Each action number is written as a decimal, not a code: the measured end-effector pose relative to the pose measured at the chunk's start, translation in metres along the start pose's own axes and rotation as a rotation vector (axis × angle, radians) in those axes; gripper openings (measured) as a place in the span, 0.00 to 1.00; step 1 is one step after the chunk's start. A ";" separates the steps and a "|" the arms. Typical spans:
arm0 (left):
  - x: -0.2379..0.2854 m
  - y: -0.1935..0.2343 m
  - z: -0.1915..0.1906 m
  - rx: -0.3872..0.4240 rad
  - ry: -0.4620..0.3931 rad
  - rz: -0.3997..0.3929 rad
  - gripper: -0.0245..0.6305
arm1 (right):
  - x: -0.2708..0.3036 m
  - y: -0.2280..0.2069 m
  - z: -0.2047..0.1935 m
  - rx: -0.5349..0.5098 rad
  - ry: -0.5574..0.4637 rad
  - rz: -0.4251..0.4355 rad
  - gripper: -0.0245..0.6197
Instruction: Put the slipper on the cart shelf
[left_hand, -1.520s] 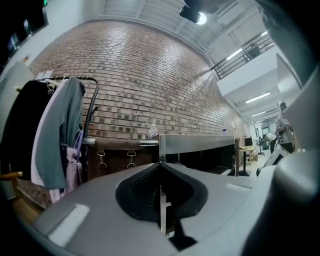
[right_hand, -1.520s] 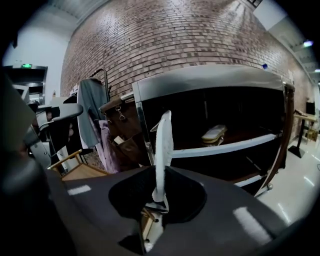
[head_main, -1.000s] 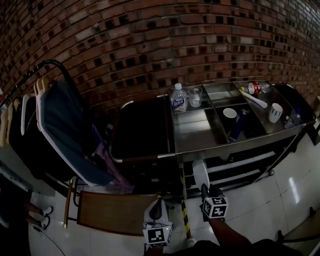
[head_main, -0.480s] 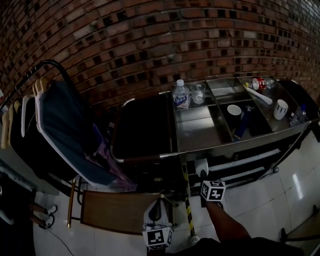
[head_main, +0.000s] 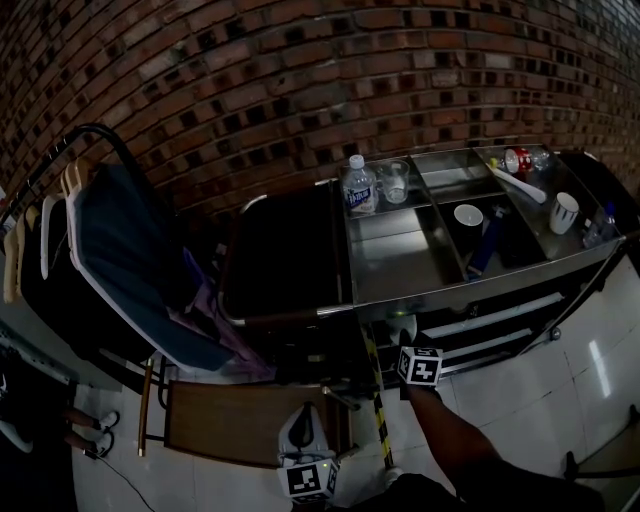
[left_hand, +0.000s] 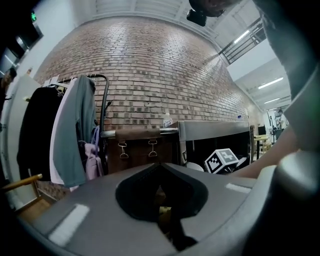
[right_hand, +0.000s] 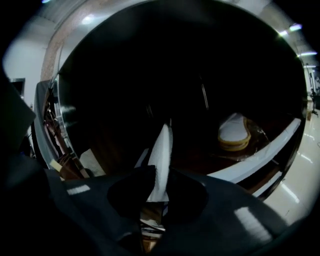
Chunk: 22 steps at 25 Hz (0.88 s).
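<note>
A steel cart (head_main: 395, 268) stands against the brick wall. My right gripper (head_main: 408, 345) reaches under its top towards the lower shelf (right_hand: 200, 156). A white slipper (right_hand: 161, 162) stands on edge between its jaws, and the pads still press on it while the jaws are opening. The same white slipper (head_main: 403, 328) shows just ahead of the marker cube in the head view. A second white slipper (right_hand: 234, 132) with a tan sole lies further in on that shelf. My left gripper (head_main: 303, 450) hangs low over the floor, jaws shut with nothing between them (left_hand: 160, 167).
A water bottle (head_main: 358, 188), a glass (head_main: 393, 183) and cups (head_main: 565, 212) stand in the cart's top trays. A clothes rack with garments (head_main: 120, 250) is at the left. A brown leather piece (head_main: 240, 420) lies below it. Striped tape (head_main: 378, 420) marks the white floor.
My right gripper has moved forward with the slipper, from in front of the cart to under its top edge. The left gripper has dropped slightly lower in the head view.
</note>
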<state>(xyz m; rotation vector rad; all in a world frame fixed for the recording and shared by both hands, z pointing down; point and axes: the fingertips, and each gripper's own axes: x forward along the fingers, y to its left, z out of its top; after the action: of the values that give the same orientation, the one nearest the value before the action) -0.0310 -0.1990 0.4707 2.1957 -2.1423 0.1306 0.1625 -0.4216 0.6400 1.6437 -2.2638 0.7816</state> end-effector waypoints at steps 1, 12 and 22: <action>-0.001 0.002 0.001 -0.003 0.002 0.007 0.06 | 0.003 -0.002 0.000 0.000 -0.001 -0.009 0.14; -0.012 0.013 -0.001 -0.002 0.017 0.033 0.06 | 0.004 -0.015 0.002 -0.192 -0.018 -0.197 0.30; -0.021 0.013 -0.008 -0.015 0.026 0.039 0.06 | 0.015 -0.026 -0.003 -0.310 -0.023 -0.254 0.38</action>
<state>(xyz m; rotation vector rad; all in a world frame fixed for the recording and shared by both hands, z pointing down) -0.0445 -0.1775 0.4763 2.1329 -2.1654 0.1440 0.1818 -0.4375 0.6572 1.7452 -2.0110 0.3343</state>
